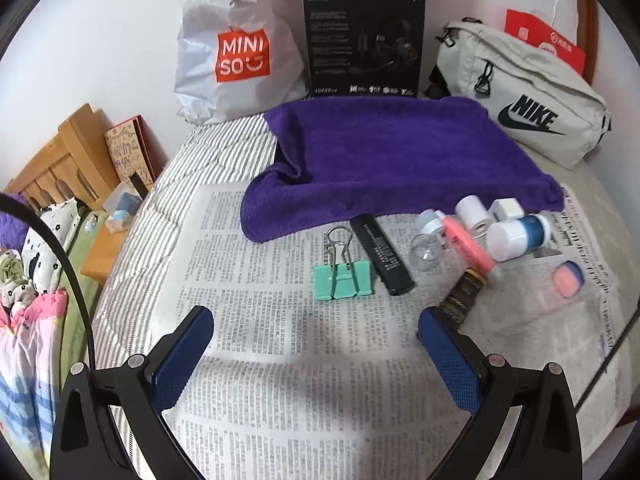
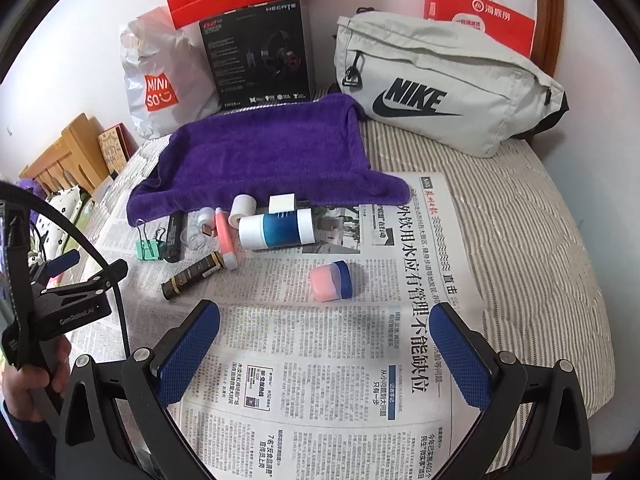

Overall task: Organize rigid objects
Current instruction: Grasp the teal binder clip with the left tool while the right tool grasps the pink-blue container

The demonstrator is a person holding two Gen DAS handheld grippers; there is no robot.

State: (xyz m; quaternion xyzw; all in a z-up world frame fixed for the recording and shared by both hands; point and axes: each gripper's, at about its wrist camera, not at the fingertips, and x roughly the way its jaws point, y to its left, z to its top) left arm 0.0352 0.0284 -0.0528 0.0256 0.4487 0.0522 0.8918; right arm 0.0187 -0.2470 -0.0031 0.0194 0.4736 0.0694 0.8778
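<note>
Newspaper (image 1: 256,360) spread over a striped bed cover is our work surface, with a wall and bags behind it. Our left gripper (image 1: 316,322) hovers above the paper with its blue pads spread wide and nothing between them; our right gripper (image 2: 325,316) hangs the same way, splayed and empty. Just ahead of the left one lies a green binder clip (image 1: 343,278), touching a flat black bar (image 1: 382,254) on its right. Beyond those sit a clear round capsule (image 1: 426,254), a pink tube (image 1: 470,246), a dark tube with gold bands (image 2: 192,276), 2 white rolls, a small white block (image 2: 282,203) and a blue-and-white bottle (image 2: 276,230) lying on its side. Nearest the right gripper, apart from the cluster, rests a pink-and-blue eraser (image 2: 331,280). A purple towel (image 1: 400,156) lies behind everything, bare on top, and a grey Nike pouch (image 2: 444,84) stands against the wall. We judge that we are at the start of a pick, nothing yet grasped. Where the pieces should go is not shown; the towel seems likely. Next we would lower 1 gripper over a single item, straddle it squarely and close, the eraser on the right or the clip on the left being easiest.
</note>
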